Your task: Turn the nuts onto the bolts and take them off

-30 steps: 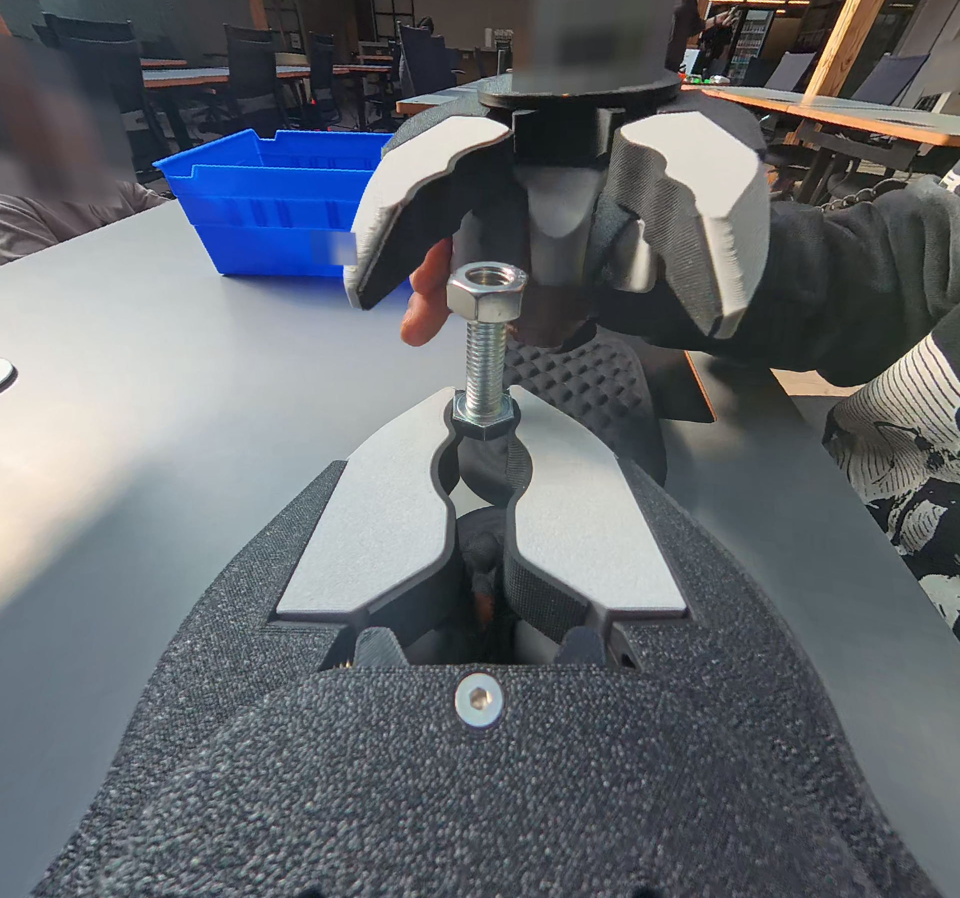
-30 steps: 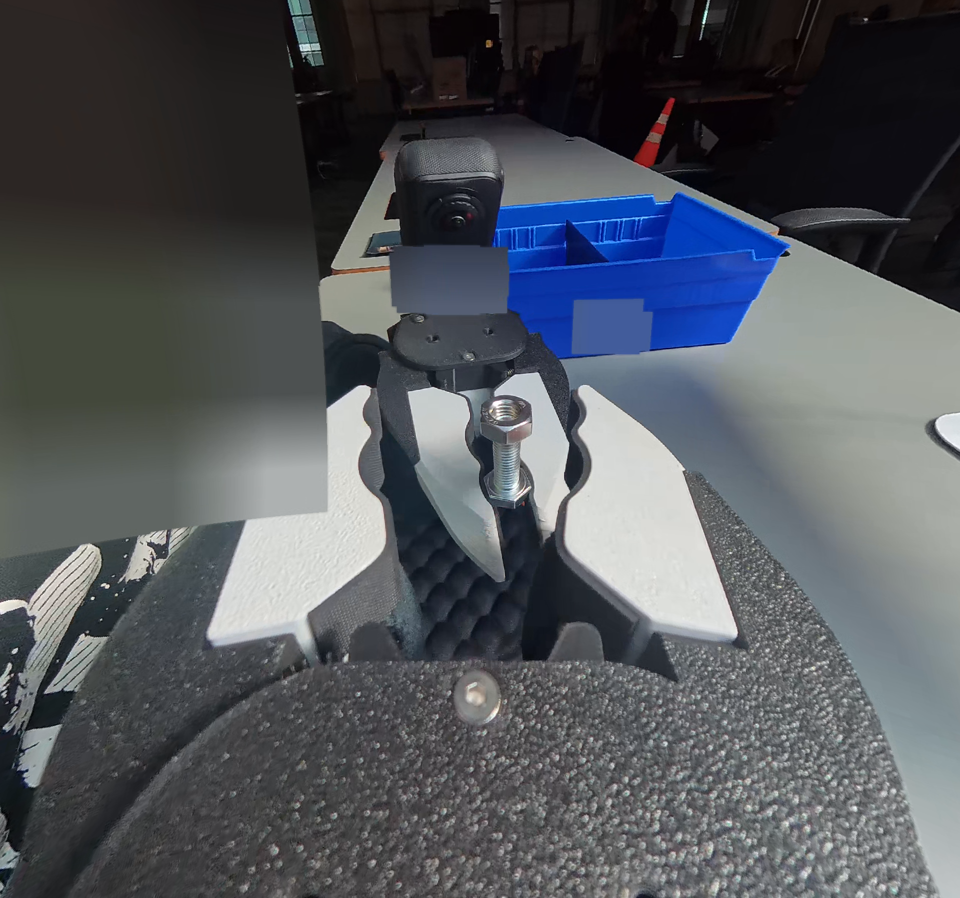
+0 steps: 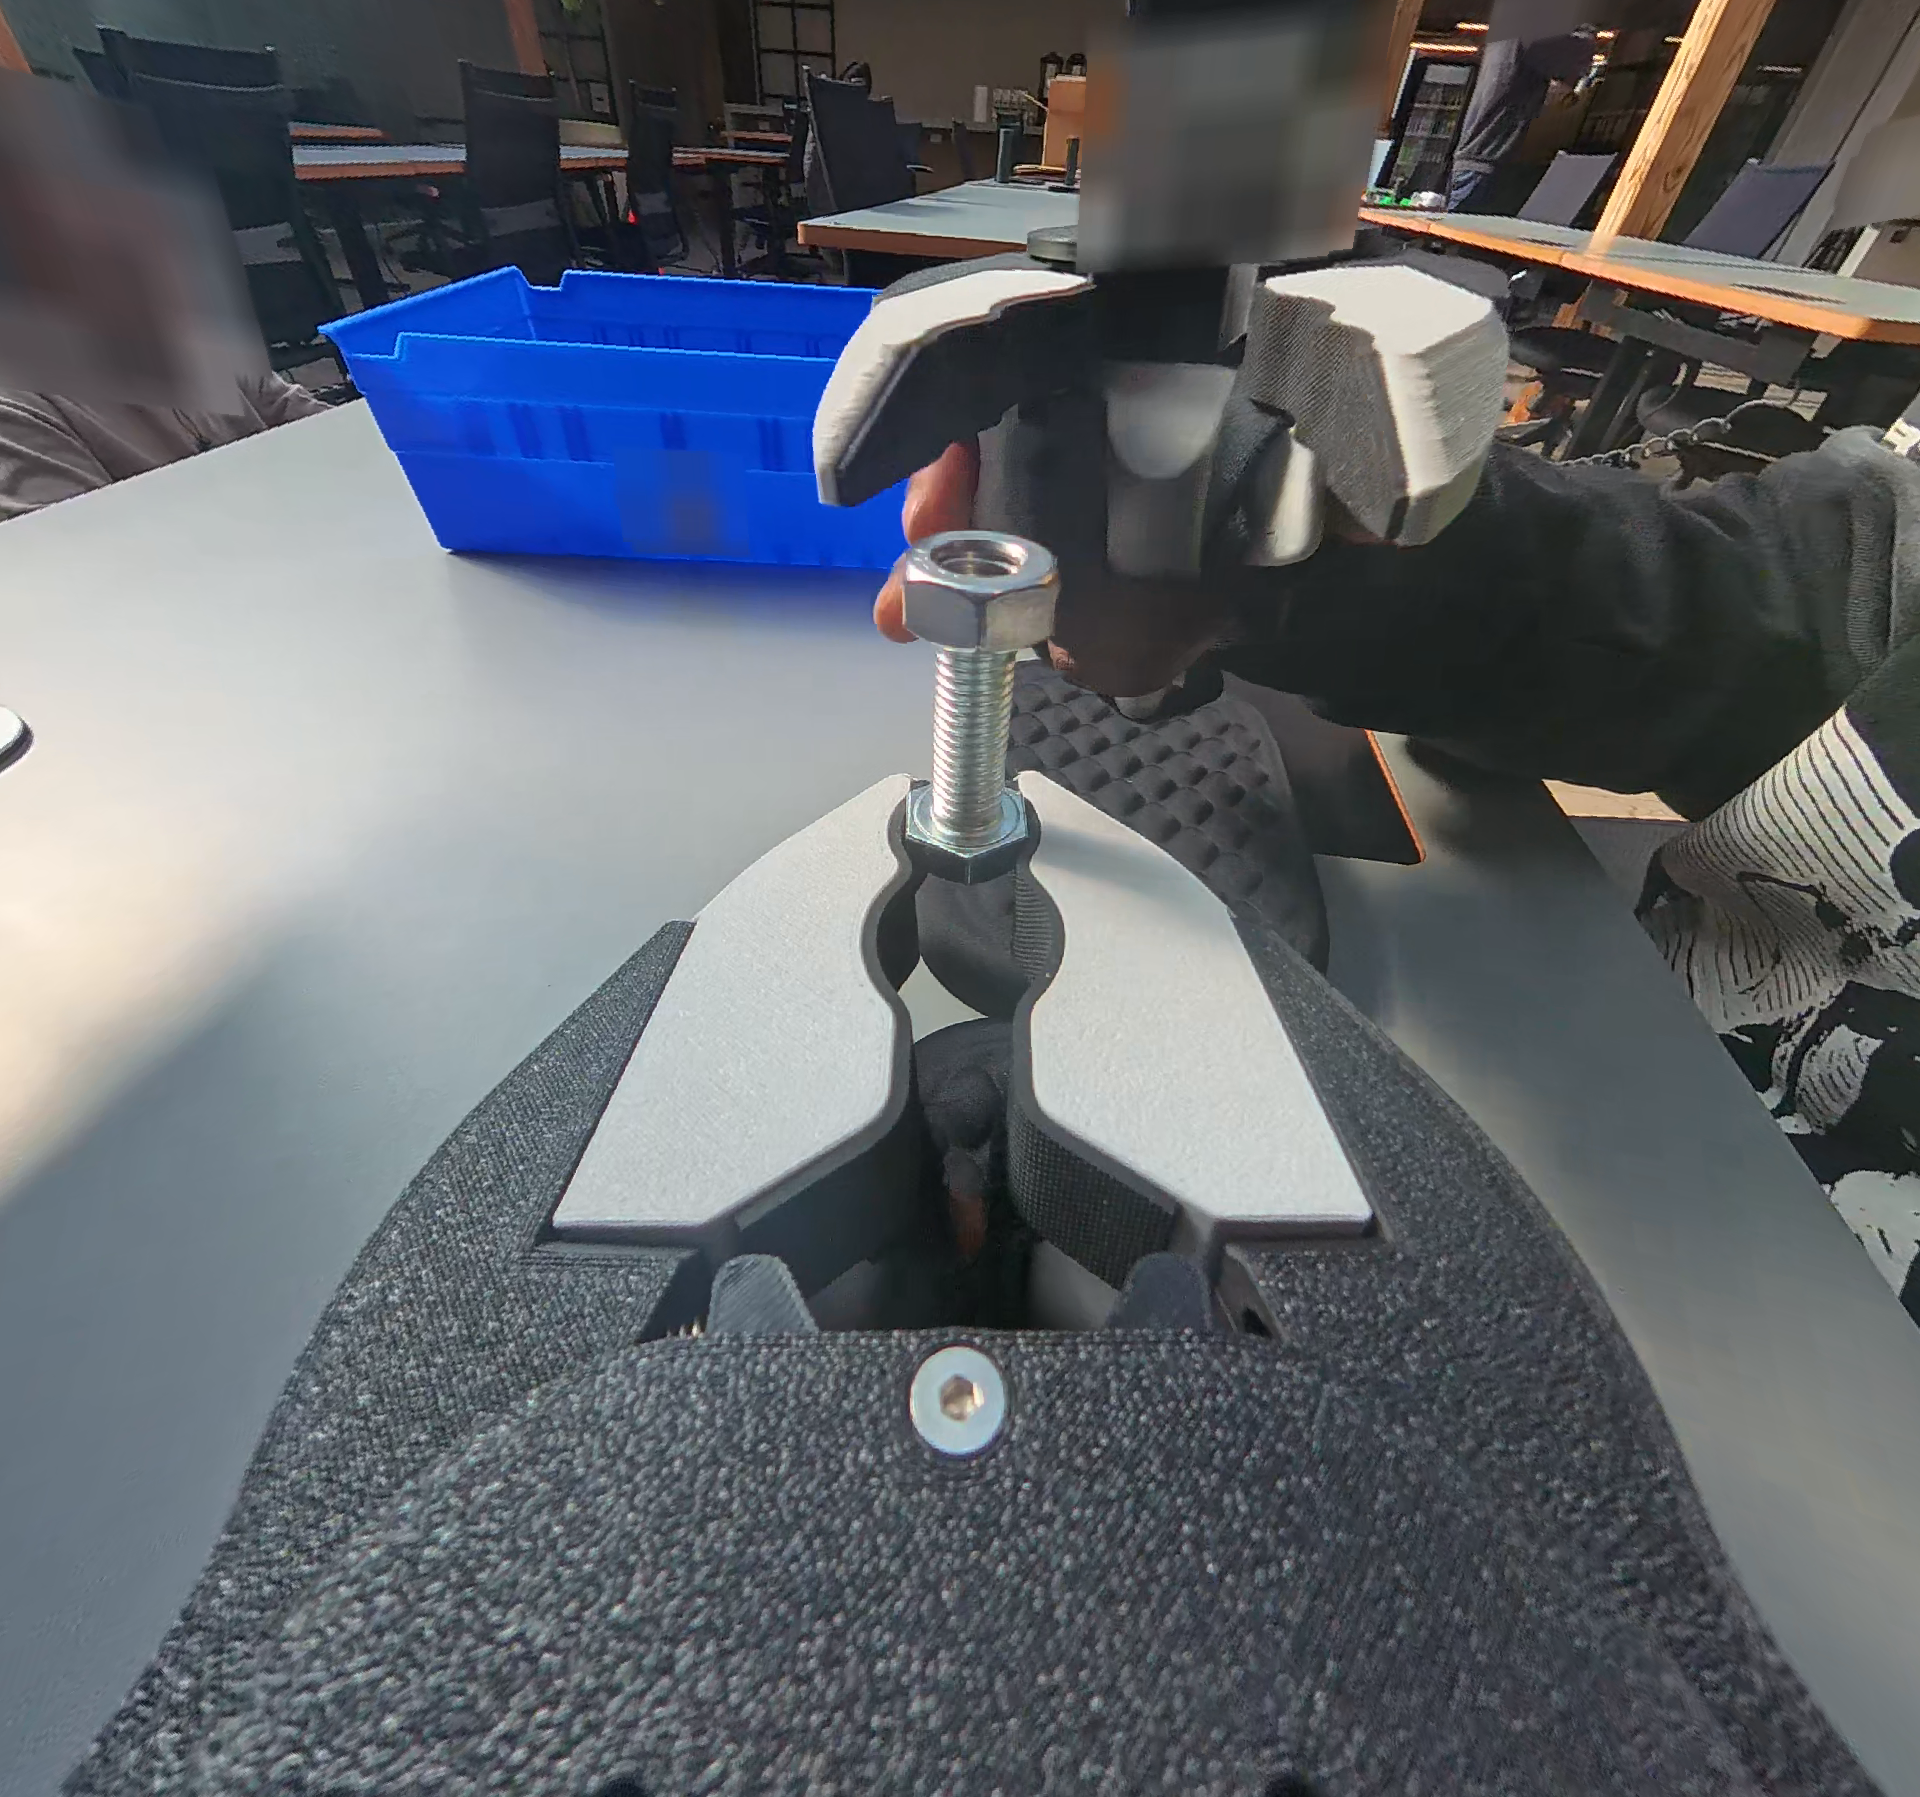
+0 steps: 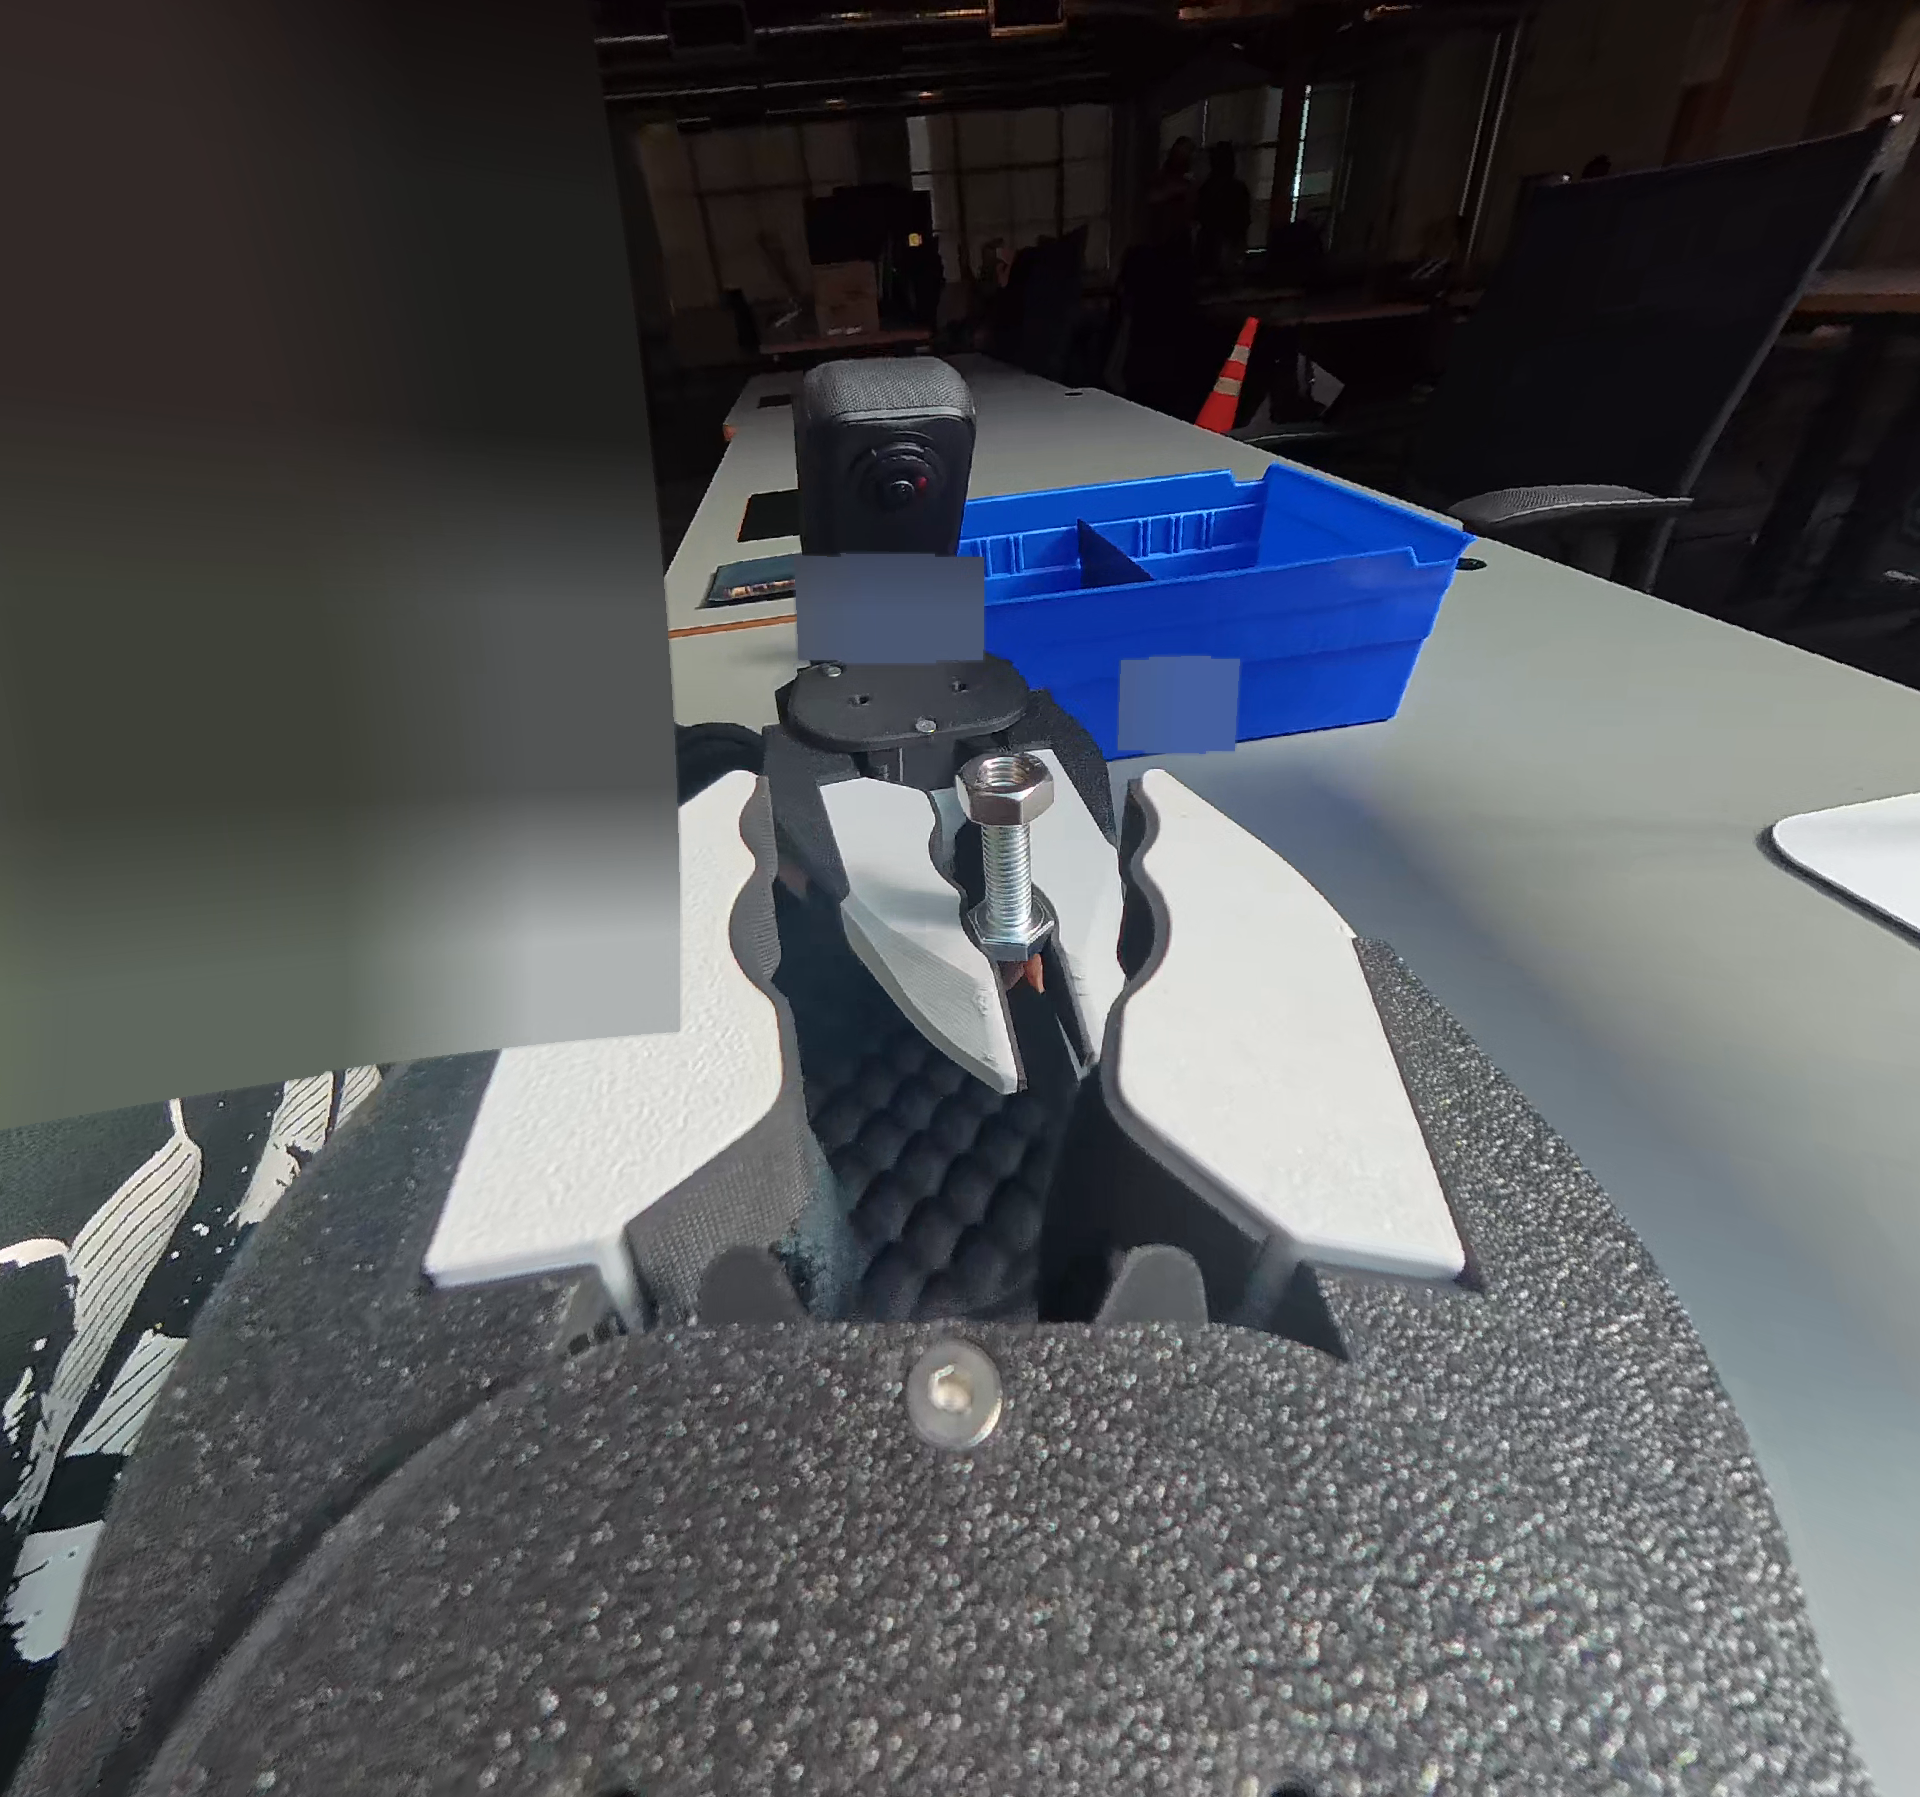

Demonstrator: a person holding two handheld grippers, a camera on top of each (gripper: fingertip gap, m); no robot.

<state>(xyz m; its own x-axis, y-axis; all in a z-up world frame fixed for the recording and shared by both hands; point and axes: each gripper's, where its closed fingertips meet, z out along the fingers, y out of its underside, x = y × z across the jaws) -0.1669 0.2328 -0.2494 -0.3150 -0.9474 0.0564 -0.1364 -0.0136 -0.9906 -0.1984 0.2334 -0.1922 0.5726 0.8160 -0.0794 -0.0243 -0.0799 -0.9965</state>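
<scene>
The left tool is clenched on the head of an upright bolt, a nut at its top. The right tool stands released just beside it, above the grey desk.

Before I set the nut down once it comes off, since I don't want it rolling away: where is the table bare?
The table is bare between the left gripper and the blue bin. In the right wrist view it is also bare between the bin and the white pad. It is crowded around the bolt, where the right gripper hovers open.
</scene>
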